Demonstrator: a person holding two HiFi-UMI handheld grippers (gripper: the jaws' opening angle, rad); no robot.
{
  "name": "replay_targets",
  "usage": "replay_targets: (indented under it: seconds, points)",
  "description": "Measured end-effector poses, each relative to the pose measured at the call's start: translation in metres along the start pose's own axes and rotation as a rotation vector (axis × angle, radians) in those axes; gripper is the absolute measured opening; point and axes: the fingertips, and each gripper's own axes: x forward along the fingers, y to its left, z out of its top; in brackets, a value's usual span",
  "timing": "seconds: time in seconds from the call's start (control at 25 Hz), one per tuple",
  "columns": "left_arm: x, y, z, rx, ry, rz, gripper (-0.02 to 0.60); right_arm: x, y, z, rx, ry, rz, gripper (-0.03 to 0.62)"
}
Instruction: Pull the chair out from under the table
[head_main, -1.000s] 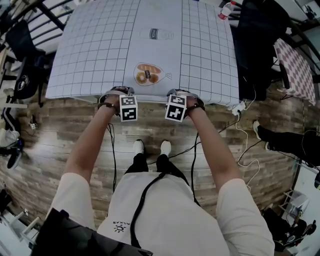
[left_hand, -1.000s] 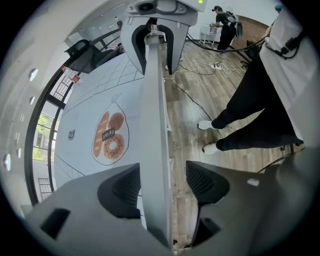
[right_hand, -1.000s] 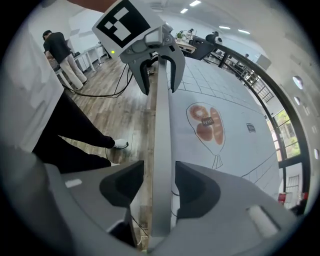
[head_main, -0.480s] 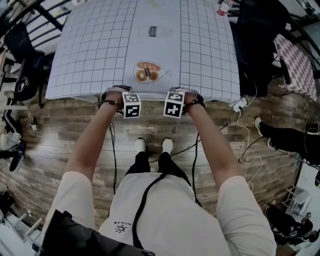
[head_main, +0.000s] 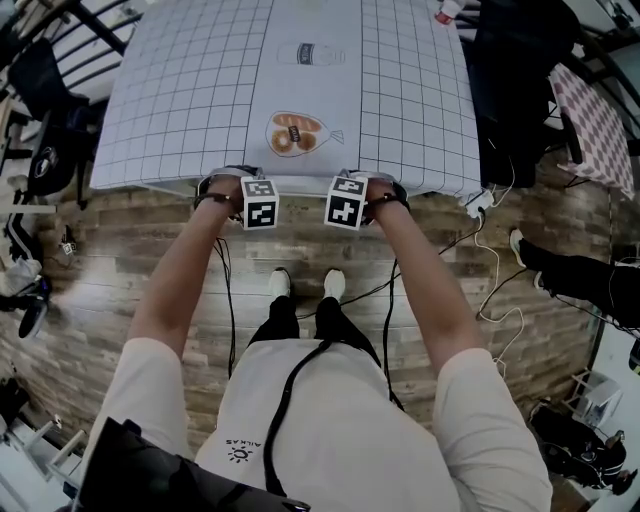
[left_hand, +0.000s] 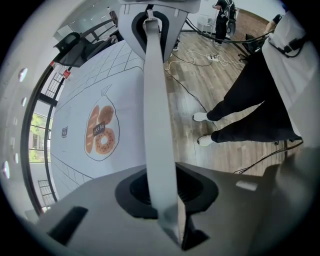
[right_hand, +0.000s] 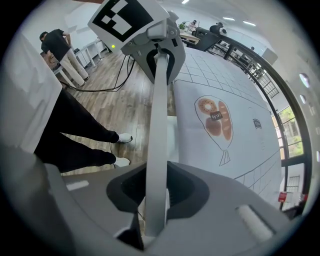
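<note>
Rm: wood-plank floor (head_main: 120, 260), cables across it. The rectangular table under a white grid-print cloth (head_main: 200, 100) fills the upper head view. The operator stands at its near long edge.

1. Change
- Both sets of jaws have just closed from wide apart to narrow.
- Hands are at the same spot on the table edge as a second ago, both pointing down.
- No pull visible yet.

2. Gripper state
- Left gripper (left_hand: 167, 220): pads clamped on the thin pale-grey top rail of the chair (left_hand: 157, 125), which runs straight through its jaws.
- Right gripper (right_hand: 152, 220): same rail, same clamp, a short way along it.
- Each gripper view shows the other gripper at the far end of the rail.

3. Task item
- Chair is tucked under the table.
- Only the rail shows, lying along the near table edge between the 2 grippers.
- Seat and legs are hidden by the cloth.

4. Meaning for task
- Grasp phase looks complete.
- Est. next step: draw both hands back toward the body, level and together, so the chair rolls or slides out straight.
- Uneven pull may skew it against a table leg.

5. Containers
- Drawn bag of bread and doughnuts (head_main: 295, 133): print on the cloth only.
- Drawn bottle (head_main: 315, 53): also print.
- Small red-capped bottle (head_main: 445, 13): far right table corner; contents unreadable.
</note>
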Motion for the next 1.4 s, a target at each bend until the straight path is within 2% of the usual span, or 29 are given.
replay_targets:
  seconds: [0.28,0.56,0.8,1.4]
  points:
    - [-0.02,-0.029,-0.007,-0.01,-0.01,-0.021,0.084,-0.019,0.029,0.012,0.005,0.003,0.018,0.081]
    - [-0.007,-0.053,0.005,-0.011,-0.008,-0.034,0.084,-0.005,0.053,0.001,-0.001,-0.014,0.031,0.081]
    - [-0.023,-0.084,0.003,-0.018,-0.014,-0.046,0.084,-0.02,0.082,0.007,-0.006,-0.014,0.046,0.081]
    - [-0.028,-0.204,0.015,-0.027,-0.047,-0.09,0.084,-0.019,0.2,0.007,-0.014,-0.022,0.087,0.084]
